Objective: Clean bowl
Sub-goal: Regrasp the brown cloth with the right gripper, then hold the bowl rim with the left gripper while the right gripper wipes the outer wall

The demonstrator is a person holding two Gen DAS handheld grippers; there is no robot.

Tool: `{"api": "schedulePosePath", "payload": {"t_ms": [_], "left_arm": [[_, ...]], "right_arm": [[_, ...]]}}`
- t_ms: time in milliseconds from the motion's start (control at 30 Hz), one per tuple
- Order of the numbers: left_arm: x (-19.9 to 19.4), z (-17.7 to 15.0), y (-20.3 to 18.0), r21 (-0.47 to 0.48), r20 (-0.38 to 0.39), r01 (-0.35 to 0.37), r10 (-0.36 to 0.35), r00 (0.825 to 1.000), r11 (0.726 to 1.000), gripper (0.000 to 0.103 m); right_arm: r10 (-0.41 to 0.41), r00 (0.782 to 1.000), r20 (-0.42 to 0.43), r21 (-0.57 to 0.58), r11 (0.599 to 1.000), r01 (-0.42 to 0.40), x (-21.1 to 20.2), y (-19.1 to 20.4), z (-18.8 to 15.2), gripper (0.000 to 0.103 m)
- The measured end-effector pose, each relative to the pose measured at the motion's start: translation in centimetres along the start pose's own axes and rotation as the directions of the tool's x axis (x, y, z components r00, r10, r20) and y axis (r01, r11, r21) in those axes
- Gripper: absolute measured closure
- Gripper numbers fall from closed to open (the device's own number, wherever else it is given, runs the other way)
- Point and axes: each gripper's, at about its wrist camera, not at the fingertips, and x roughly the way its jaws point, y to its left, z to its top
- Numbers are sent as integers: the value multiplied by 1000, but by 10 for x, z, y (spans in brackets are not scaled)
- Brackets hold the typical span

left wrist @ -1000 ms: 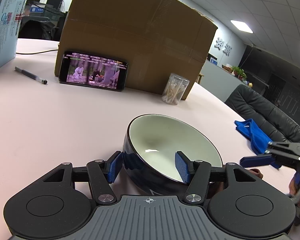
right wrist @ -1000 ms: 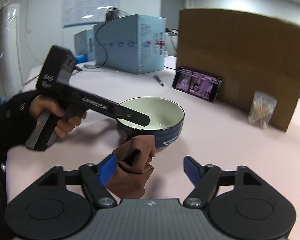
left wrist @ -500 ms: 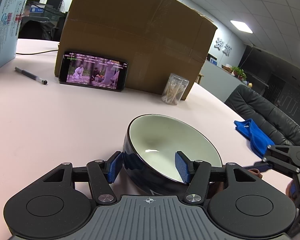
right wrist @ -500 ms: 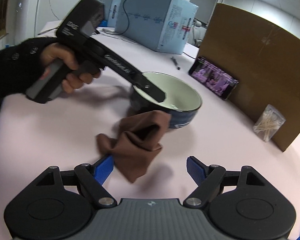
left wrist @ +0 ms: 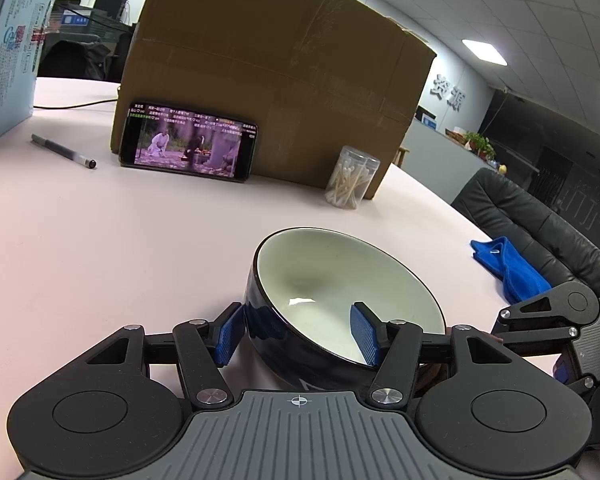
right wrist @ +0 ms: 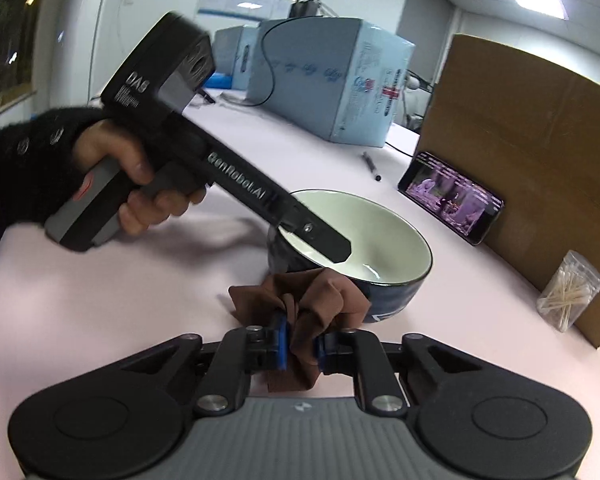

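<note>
The left gripper (left wrist: 298, 338) grips the bowl (left wrist: 348, 292) by its near wall, one blue pad outside against the dark glaze and the other inside on the pale lining. The right gripper (right wrist: 300, 344) is clenched on a bunched brown cloth (right wrist: 304, 304), which rises from between the pads and touches the bowl's near side, just under the rim. The bowl stands on the pink table (left wrist: 100, 240) (the landmark for everything else here). Beyond the bowl stands a jar of cotton swabs (left wrist: 352, 178), in front of a large cardboard box (left wrist: 280, 80). A phone (left wrist: 188, 146) with a video playing leans on that box, far left of the bowl. A pen (left wrist: 62, 151) lies further left. Right of the bowl, a blue cloth (left wrist: 508, 264) lies at the table's edge, beside a black chair (left wrist: 540, 224).
</note>
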Motion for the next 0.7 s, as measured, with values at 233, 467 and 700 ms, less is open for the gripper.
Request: {"api": "schedulePosePath", "payload": {"t_ms": [233, 467, 700], "left_arm": [[0, 0, -1, 5, 0, -3, 3, 1000, 1000, 46], [0, 0, -1, 5, 0, -6, 6, 1000, 1000, 46], [0, 0, -1, 5, 0, -5, 5, 1000, 1000, 46]], "right_arm": [[-41, 994, 106, 176, 984, 22, -14, -15, -4, 91], [-51, 990, 128, 312, 950, 9, -14, -31, -9, 87], [-15, 988, 156, 495, 866, -65, -14, -44, -17, 83]]}}
